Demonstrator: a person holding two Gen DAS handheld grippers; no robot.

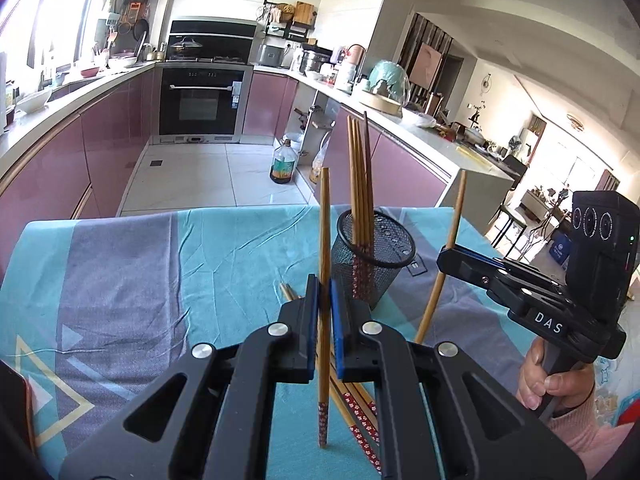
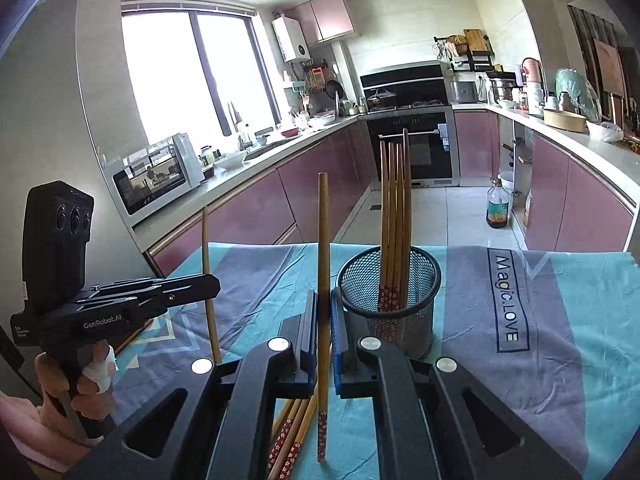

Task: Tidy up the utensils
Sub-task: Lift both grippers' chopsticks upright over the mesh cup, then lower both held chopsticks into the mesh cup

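Note:
My left gripper (image 1: 324,285) is shut on one wooden chopstick (image 1: 325,220), which it holds upright above the table. A black mesh cup (image 1: 376,258) just right of it holds several upright chopsticks (image 1: 360,184). Loose chopsticks (image 1: 360,412) lie on the cloth under the jaws. My right gripper (image 2: 324,301) is likewise shut on an upright chopstick (image 2: 323,232), with the mesh cup (image 2: 400,312) close on its right and loose chopsticks (image 2: 290,432) below. Each gripper shows in the other's view: the right gripper (image 1: 443,257) and the left gripper (image 2: 214,282), each clamping its stick.
A teal and grey tablecloth (image 1: 160,264) covers the table, whose far edge drops to a tiled kitchen floor. An oil bottle (image 1: 283,162) stands on that floor. Pink cabinets, an oven (image 1: 202,100) and a crowded counter ring the room. A hand (image 1: 550,384) grips the right tool's handle.

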